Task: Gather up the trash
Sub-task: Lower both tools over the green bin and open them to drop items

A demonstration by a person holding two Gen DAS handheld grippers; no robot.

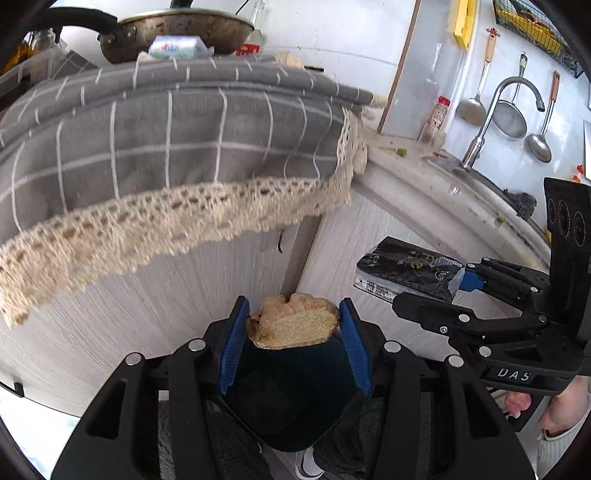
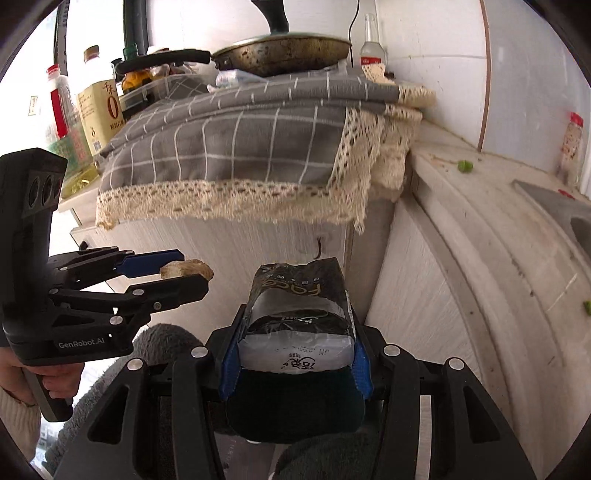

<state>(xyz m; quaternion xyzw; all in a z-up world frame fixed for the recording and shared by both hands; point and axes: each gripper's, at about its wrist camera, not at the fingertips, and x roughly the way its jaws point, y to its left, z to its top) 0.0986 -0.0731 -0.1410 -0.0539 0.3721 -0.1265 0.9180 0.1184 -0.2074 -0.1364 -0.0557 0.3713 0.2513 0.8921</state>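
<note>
My left gripper (image 1: 293,317) is shut on a torn piece of bread (image 1: 293,326), held in front of the white cabinet doors; the same bread (image 2: 188,268) shows in the right wrist view between the left gripper's (image 2: 192,275) blue pads. My right gripper (image 2: 295,332) is shut on a black and white tissue pack (image 2: 299,314), its torn end pointing at the cabinet. In the left wrist view the pack (image 1: 408,271) sits at the tip of the right gripper (image 1: 443,284). Both grippers are below the counter's edge.
A grey checked cloth with a lace hem (image 1: 177,147) hangs over the counter above, a frying pan (image 1: 177,33) on it. Sink and tap (image 1: 491,122) lie to the right, oil bottles (image 2: 103,103) to the left. Green scraps (image 2: 464,166) dot the counter. A dark rounded thing (image 1: 291,402) sits below the jaws.
</note>
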